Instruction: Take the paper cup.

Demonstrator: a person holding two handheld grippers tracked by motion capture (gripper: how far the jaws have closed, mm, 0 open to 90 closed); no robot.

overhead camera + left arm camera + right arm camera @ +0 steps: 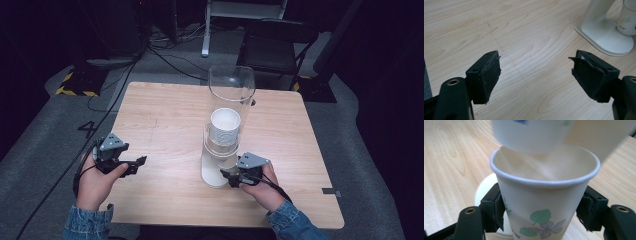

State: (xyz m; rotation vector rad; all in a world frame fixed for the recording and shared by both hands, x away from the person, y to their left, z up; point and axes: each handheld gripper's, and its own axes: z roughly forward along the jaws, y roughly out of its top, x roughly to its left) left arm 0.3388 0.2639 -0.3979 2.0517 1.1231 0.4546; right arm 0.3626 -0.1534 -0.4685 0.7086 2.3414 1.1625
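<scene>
Because the paper cup [544, 202] I am after hangs at the bottom of the clear dispenser tube [231, 95], I bring my right gripper [235, 176] in low at the near side of the white base [212, 175], with its two black jaws set on either side of the cup wall. In the right gripper view the pads [498, 211] sit against the cup's sides just under the rolled rim, so I judge the jaws closed on it, though the grip looks light and the wall is not dented. That cup sits free below the next cup [531, 135] in the stack, which suggests it is drawn partly out of the dispenser. Gripping below the rim makes sense: the rim is the stiffest part, and a harder squeeze lower down could crush the thin paper. My left gripper [136, 165] rests well to the left over the bare wooden table [165, 110], jaws wide apart and holding nothing, kept clear so it does not knock the tall tube. From its view the dispenser's base [605, 35] lies off to the far right.
</scene>
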